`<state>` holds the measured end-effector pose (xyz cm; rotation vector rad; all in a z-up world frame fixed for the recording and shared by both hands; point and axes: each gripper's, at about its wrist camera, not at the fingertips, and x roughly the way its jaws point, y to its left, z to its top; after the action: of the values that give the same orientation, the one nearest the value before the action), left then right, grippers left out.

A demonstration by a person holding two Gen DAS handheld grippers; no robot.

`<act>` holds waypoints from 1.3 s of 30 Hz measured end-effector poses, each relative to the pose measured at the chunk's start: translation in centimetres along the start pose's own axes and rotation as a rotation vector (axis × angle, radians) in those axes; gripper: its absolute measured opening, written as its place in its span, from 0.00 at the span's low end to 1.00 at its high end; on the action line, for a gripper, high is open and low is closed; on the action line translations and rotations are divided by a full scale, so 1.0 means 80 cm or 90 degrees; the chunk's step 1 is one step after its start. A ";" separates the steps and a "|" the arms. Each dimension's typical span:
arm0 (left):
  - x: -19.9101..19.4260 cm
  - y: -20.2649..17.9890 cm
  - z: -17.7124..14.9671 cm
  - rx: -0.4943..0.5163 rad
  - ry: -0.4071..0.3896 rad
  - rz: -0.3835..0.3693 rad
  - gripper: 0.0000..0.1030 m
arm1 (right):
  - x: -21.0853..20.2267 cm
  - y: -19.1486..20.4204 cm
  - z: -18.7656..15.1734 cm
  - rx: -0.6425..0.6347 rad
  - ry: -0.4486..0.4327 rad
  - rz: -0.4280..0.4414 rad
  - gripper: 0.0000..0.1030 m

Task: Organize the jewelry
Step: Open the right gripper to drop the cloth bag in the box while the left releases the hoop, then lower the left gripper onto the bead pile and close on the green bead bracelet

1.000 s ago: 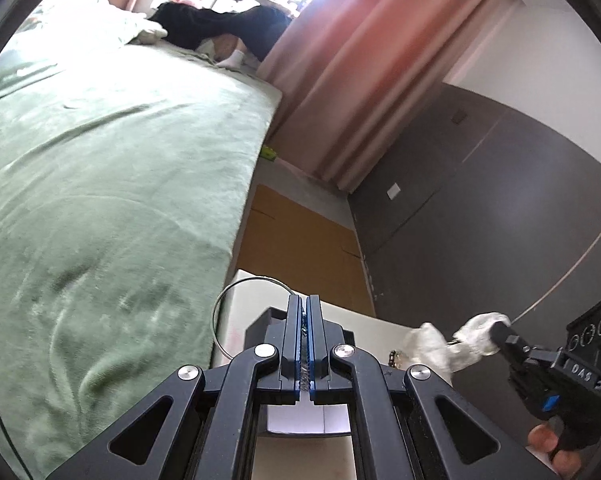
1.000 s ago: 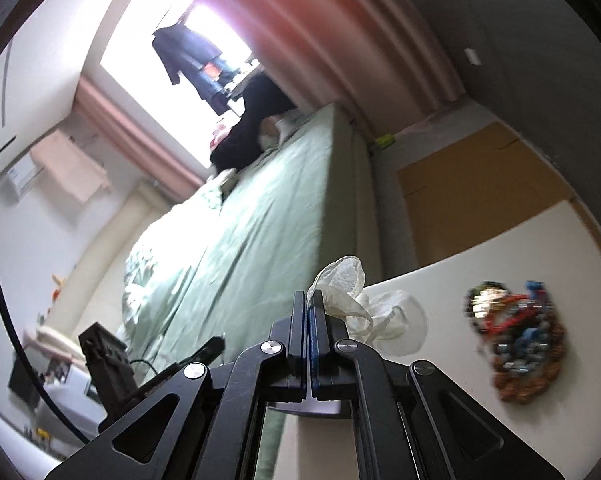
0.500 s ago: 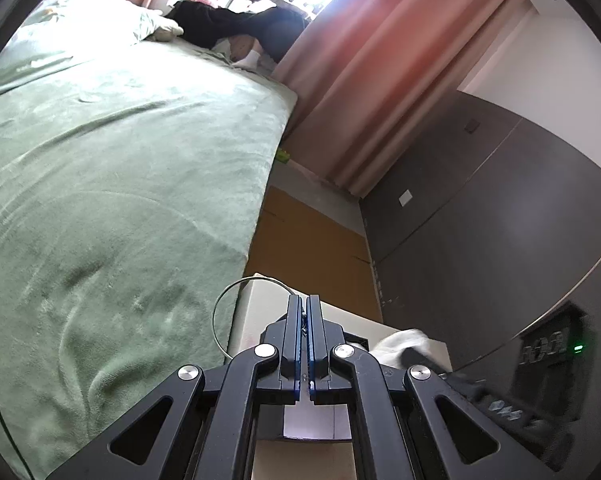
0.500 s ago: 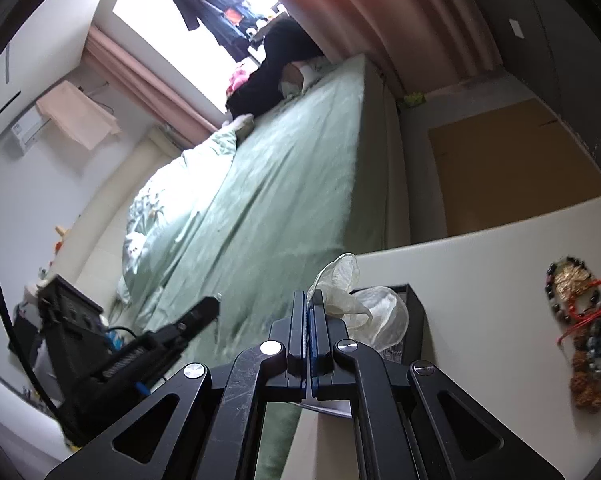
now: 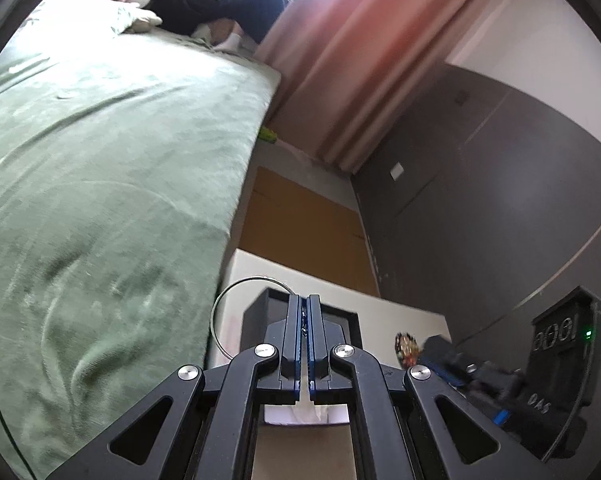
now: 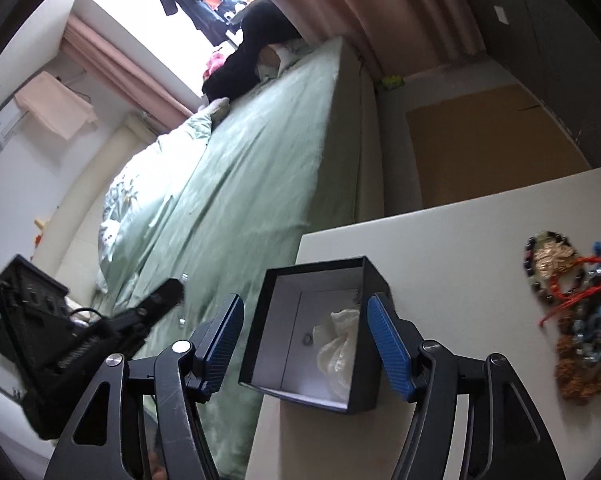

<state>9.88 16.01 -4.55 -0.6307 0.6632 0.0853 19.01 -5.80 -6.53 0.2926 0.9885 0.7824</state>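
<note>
White table (image 6: 480, 240) beside green bed (image 5: 100, 140), pink curtains (image 5: 360, 60), left gripper (image 5: 304, 320) pinching wire hoop (image 5: 236, 292), right gripper (image 6: 304, 332) opening.

Black box (image 6: 324, 328), lid off, sits at the table's near-left corner, directly ahead of my right gripper (image 6: 306, 340) and between its blue pads; jaws opening, pads not touching it. Pale lining inside. In the box: a crumpled clear bag (image 6: 336, 344) against the right wall, a small ring (image 6: 307, 338) just left of it. Loose jewelry pile (image 6: 572, 320) lies flat on the table, well right of that gripper: dark beads, red cord, blue and brown beads, tangled. My left gripper (image 5: 305, 320) is clamped on a thin wire hoop (image 5: 220, 312) that arcs out left, over the box.
</note>
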 end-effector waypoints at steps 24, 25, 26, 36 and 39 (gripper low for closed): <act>0.037 -0.059 -0.036 0.045 0.098 -0.027 0.34 | -0.163 -0.091 -0.026 0.142 -0.135 -0.092 0.63; 0.040 -0.067 -0.039 0.052 0.101 -0.029 0.34 | -0.170 -0.098 -0.029 0.153 -0.138 -0.097 0.63; 0.043 -0.074 -0.043 0.061 0.104 -0.031 0.34 | -0.174 -0.103 -0.031 0.163 -0.140 -0.101 0.63; 0.077 -0.155 -0.092 0.165 0.136 -0.048 0.34 | -0.200 -0.158 -0.034 0.240 -0.139 -0.127 0.63; 0.089 -0.172 -0.102 0.169 0.144 -0.051 0.34 | -0.203 -0.173 -0.038 0.261 -0.133 -0.142 0.63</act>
<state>14.71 -0.66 -6.65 -0.4131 0.8505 -0.1489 17.75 -27.29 -5.45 0.5942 0.9586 0.3337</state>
